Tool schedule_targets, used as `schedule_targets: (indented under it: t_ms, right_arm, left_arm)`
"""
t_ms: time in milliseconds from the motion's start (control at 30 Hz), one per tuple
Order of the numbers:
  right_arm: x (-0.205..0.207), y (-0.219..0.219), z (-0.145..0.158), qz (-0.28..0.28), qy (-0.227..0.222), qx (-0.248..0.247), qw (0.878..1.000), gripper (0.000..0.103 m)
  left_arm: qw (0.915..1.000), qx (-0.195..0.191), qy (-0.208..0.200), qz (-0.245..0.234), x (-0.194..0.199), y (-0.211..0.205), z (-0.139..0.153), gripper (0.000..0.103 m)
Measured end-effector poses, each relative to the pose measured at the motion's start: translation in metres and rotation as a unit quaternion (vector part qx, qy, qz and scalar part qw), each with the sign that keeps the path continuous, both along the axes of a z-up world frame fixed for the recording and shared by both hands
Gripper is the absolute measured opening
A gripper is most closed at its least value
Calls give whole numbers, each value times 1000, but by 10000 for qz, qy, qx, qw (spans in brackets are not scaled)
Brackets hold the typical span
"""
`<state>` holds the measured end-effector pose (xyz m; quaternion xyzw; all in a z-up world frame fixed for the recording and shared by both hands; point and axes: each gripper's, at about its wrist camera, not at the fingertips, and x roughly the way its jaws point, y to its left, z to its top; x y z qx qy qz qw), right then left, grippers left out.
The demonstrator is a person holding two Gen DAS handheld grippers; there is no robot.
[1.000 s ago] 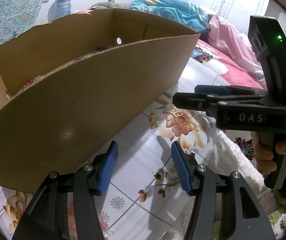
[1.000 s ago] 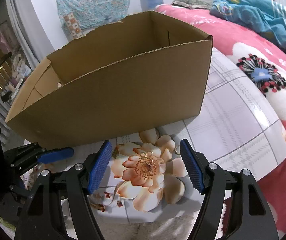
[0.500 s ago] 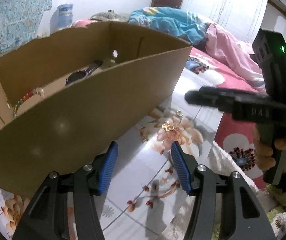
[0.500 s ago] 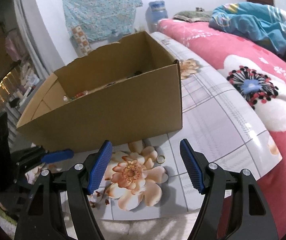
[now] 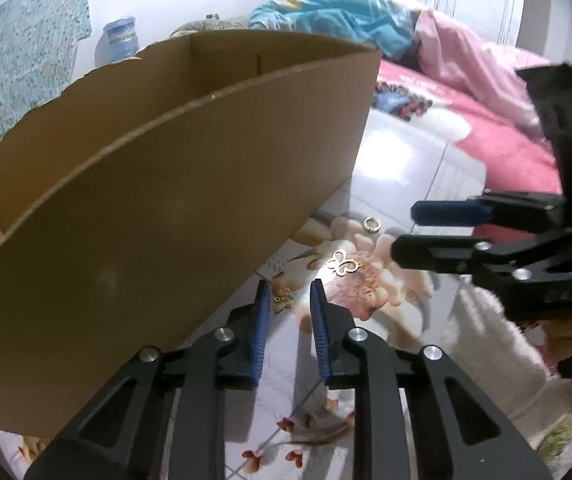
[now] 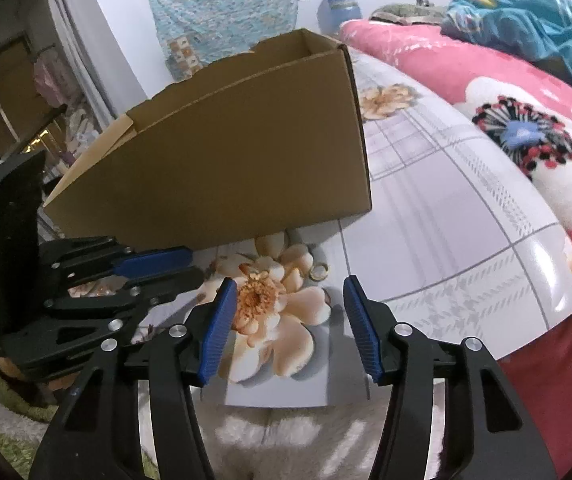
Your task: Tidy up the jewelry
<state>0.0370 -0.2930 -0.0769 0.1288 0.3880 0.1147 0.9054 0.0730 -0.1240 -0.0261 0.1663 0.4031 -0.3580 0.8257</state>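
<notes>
Box contents: hidden behind the cardboard box near wall.
Right gripper body: blurred, cut by the frame edge.

- cardboard box far-left on the mat
- butterfly charm and ring right of box, near its corner (ring farther)
- smaller butterfly nearer, beside box wall

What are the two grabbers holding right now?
Nothing. The left gripper and right gripper are both closing on empty air above the butterfly charms and gold ring.
</notes>
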Motion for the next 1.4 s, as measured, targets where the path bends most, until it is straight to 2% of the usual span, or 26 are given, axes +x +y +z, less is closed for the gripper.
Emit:
schedule_targets:
  t_ms: [167, 300, 367, 633, 733, 967, 1400]
  right_arm:
    - [-2, -1, -3, 166, -27, 60, 9998, 50]
    - [-1, -4, -6, 238, -48, 222, 9995, 49]
    - [-2, -5, -7, 257, -69, 284, 9992, 48]
    - [-3, -8, -4, 358, -168, 322, 9987, 48]
    - [-7, -4, 1, 463, -270, 207, 9983, 46]
    - [-2, 27, -2, 750, -300, -194, 9965, 37]
    - [22, 67, -7, 839, -375, -1409, 9858, 19]
  left_arm:
    - [9996, 258, -11, 73, 2, -6, -6, 16]
    - [9991, 411, -65, 30, 2, -10, -5, 7]
    - [9989, 458, -97, 6, 1, -12, -6, 7]
    - [9994, 327, -38, 51, 0, -7, -1, 6]
    - [9997, 202, -3, 104, -1, 1, 6, 6]
    - [9997, 10, 24, 245, -3, 15, 14, 6]
    - [9996, -133, 136, 231, 3, 20, 11, 6]
